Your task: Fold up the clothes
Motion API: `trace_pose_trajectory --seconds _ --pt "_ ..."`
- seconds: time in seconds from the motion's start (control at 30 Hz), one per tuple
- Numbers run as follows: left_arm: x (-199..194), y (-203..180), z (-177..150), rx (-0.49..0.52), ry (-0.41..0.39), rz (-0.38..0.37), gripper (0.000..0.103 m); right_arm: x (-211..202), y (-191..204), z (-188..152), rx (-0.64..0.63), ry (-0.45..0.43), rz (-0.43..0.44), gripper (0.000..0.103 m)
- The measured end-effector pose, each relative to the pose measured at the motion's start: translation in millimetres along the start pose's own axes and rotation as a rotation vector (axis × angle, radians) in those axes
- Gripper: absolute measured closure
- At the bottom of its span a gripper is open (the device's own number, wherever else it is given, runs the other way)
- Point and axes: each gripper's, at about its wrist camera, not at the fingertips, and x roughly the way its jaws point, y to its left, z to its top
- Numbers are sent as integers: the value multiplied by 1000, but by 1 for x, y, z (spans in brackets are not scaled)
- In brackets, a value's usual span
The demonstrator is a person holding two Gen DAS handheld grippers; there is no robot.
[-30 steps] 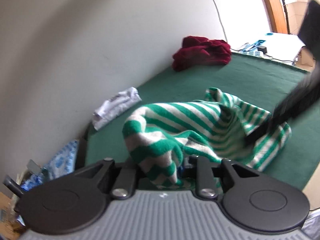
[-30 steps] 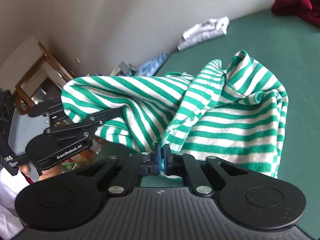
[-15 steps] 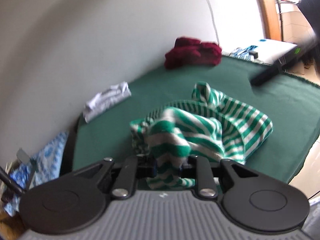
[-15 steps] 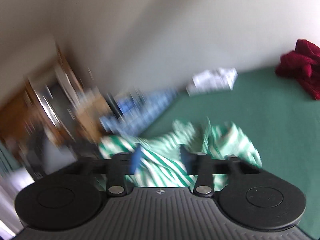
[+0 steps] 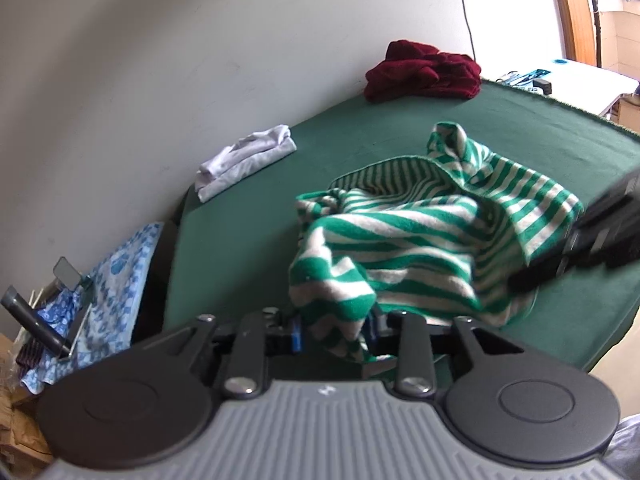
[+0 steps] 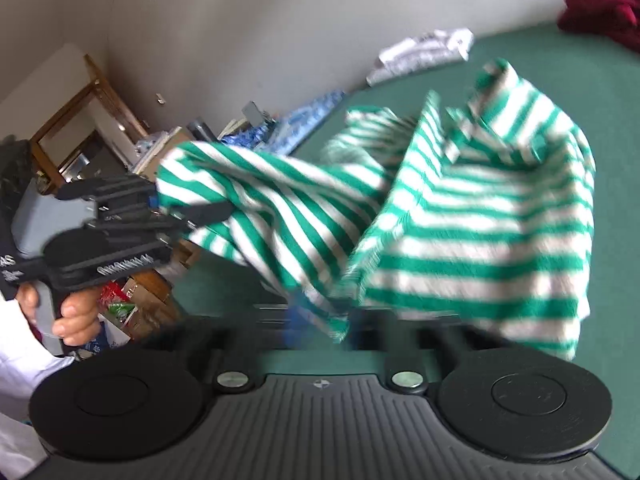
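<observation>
shirt [image 5: 420, 240], striped, lies bunched on the green bench [image 5: 520, 132], stretching from 7 to 1 o'clock between both claws. left claw [image 5: 334, 330] is opening around one corner; right claw [image 6: 320, 320] is clamped on another.

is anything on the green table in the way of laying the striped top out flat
Nothing visible blocks it. The striped top hangs between both grippers; the white folded garment and the red pile lie apart by the wall.
</observation>
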Motion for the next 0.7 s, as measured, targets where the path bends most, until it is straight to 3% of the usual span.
trace_pose_trajectory --seconds 0.07,0.13,0.2,0.37,0.53,0.57,0.67,0.7 --pt "-7 1 -2 11 -12 10 60 -10 1 11 22 -60 61 99" --pt "-18 1 -4 17 -50 1 42 -30 -4 30 105 -184 187 99" --pt "-24 -3 -6 36 -85 -20 30 -41 -10 46 136 -267 199 99" --pt "1 -21 -8 124 -54 -59 30 -7 -24 61 44 -145 -44 99" --pt "18 -36 -13 216 -39 -96 30 25 -57 56 164 -44 -112 94" --pt "20 -35 -15 216 -24 -102 30 22 -61 54 198 -42 -100 88" --pt "17 -24 -20 183 16 -131 29 0 -61 47 263 -57 -18 53" --pt "14 -23 -22 173 18 -137 26 -3 -56 45 244 -56 3 49"
